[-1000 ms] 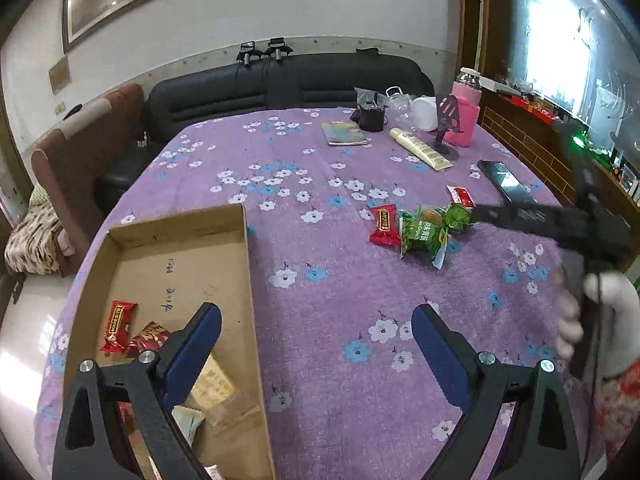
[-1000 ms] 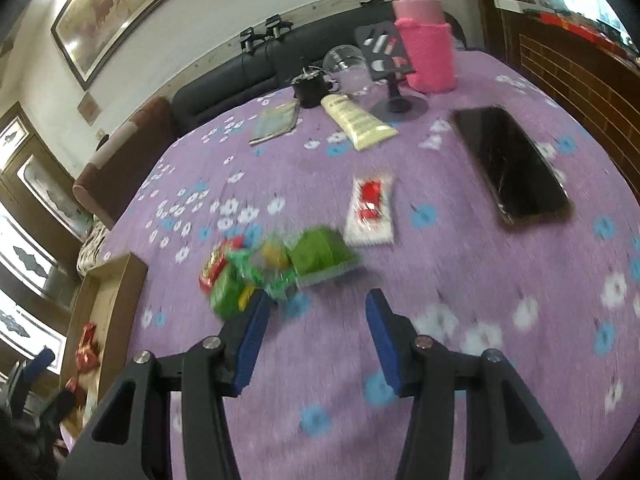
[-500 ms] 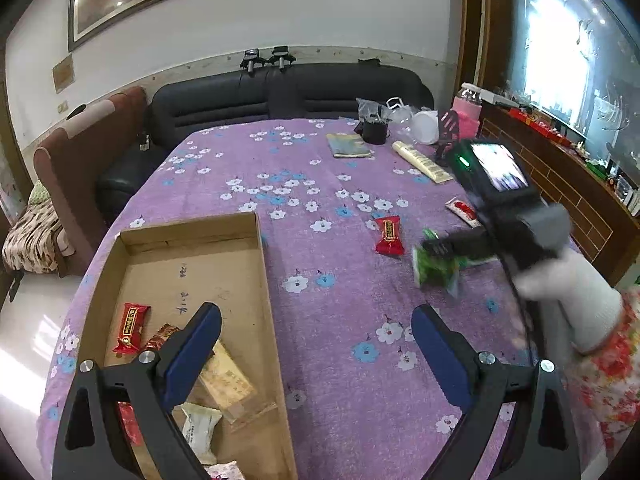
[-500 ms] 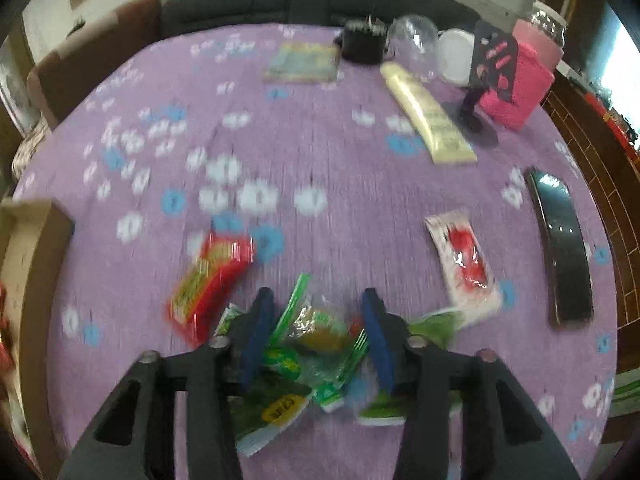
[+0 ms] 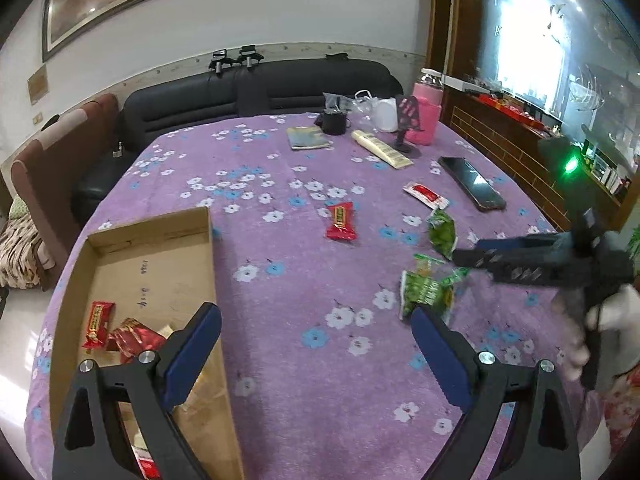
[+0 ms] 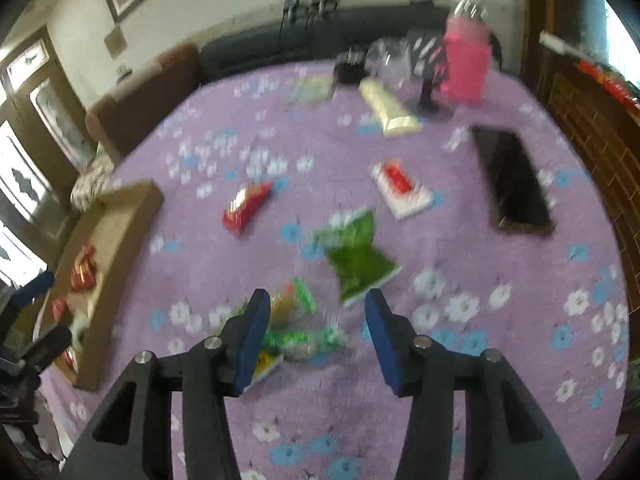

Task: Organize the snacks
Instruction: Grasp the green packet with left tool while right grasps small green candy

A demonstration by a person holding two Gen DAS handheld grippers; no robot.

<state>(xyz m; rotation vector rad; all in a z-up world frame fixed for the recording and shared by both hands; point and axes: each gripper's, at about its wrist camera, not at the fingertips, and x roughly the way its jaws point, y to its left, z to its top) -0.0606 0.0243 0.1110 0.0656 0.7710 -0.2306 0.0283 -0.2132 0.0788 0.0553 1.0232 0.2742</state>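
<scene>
Surface: we see a table [image 5: 280, 308] under purple floral cloth;
Left: cardboard box [image 5: 148, 248];
Centre: red snack [image 5: 340, 222], green packets [image 5: 426, 290];
Far: phone [image 5: 472, 189], pink bottle [image 5: 428, 114]

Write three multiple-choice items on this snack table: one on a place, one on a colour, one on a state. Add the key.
1. Where does the cardboard box sit in the left wrist view?
A. left side of the table
B. on the sofa
C. beside the pink bottle

2. What colour is the tablecloth?
A. plain white
B. purple with flowers
C. green checks

3. How is the right hand-held gripper?
A. shut on the phone
B. open, nothing held
C. shut on a red snack

Key: A, the box lies at the table's left edge; B, purple cloth with white and blue flowers; C is wrong, B holds: its jaws have just been opening, with green snack packets loose on the cloth below.
</scene>
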